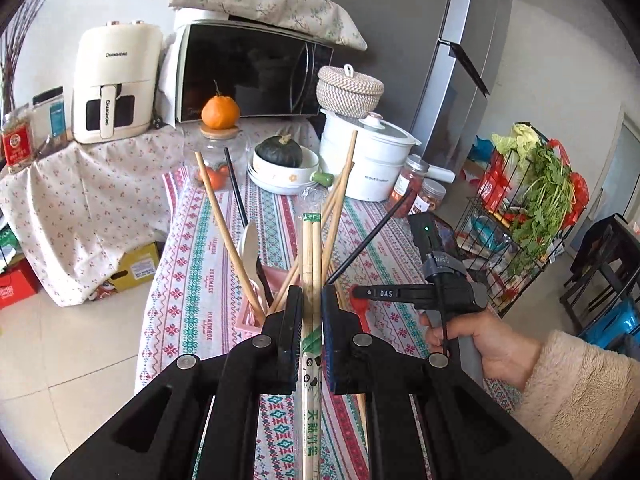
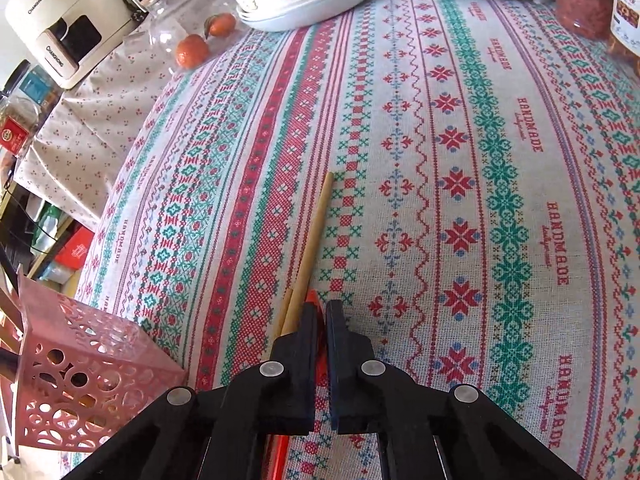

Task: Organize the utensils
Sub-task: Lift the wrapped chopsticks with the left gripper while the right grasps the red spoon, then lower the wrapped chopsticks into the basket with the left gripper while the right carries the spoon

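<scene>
My left gripper [image 1: 311,300] is shut on a plastic-wrapped pair of bamboo chopsticks [image 1: 311,256] and holds it above the table, just behind the pink perforated utensil holder [image 1: 250,316]. The holder has several wooden chopsticks [image 1: 224,224], black chopsticks and a white plastic knife [image 1: 250,248] standing in it. In the right wrist view my right gripper [image 2: 322,308] is shut on a red utensil [image 2: 316,300] low over the tablecloth, with loose wooden chopsticks [image 2: 316,240] lying beside its left finger. The pink holder [image 2: 80,376] is at lower left there.
The patterned tablecloth [image 2: 460,160] covers the table. At the back stand stacked bowls with a squash [image 1: 280,160], a glass jar with oranges [image 1: 216,152], a white pot [image 1: 368,160], snack jars [image 1: 412,188], a microwave and an air fryer. A wire vegetable rack [image 1: 528,200] stands right.
</scene>
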### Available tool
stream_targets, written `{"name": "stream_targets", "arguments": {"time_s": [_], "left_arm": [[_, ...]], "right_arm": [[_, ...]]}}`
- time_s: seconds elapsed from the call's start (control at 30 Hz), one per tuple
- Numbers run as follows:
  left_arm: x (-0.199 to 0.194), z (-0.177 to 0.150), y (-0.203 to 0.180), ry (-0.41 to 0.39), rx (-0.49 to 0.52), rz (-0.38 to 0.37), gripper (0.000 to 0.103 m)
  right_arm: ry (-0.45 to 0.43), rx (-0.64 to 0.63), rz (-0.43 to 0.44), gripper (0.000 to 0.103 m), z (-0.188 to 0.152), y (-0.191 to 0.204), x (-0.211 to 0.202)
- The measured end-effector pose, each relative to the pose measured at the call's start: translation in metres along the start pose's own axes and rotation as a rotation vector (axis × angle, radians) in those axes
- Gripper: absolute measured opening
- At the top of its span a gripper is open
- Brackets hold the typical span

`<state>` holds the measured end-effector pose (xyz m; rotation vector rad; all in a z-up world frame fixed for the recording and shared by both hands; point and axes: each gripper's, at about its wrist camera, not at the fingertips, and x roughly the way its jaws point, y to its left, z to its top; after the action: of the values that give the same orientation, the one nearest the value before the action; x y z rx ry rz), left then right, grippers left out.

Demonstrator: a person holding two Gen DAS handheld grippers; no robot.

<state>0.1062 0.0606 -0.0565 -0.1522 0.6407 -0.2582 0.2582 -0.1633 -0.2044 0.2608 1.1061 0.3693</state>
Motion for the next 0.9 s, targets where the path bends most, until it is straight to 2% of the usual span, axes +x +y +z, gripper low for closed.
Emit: {"name": "stream_targets", "arguments": {"time_s": [0.2,0.33,0.6,0.8,0.9], "left_arm": [[-0.001,0.027,0.004,-0.277,-0.028,0.090,0.010],[0.018,0.041,-0.001,-0.387,-0.022,0.155,0.010],[0.056,0.030,-0.011,-0.530,-0.003,0.262,0.010],[0.063,0.019,-0.016,-0.597,-0.018,0.271,0.010],[0.068,0.012,-0.017,-0.585,-0.016,0.265,0.010]], "right_arm": [[-0.123,-0.008,-0.006,0.003,0.004,0.010,-0.043],[-0.184,0.001,0.023,0.003,0.003,0.013,-0.068],[-0.228,-0.010,0.052,0.003,-0.001,0.005,-0.098],[-0.222,-0.013,0.065,0.003,-0.009,0.001,-0.105],[-0.216,-0.030,0.067,0.003,-0.011,0.005,-0.104]]}}
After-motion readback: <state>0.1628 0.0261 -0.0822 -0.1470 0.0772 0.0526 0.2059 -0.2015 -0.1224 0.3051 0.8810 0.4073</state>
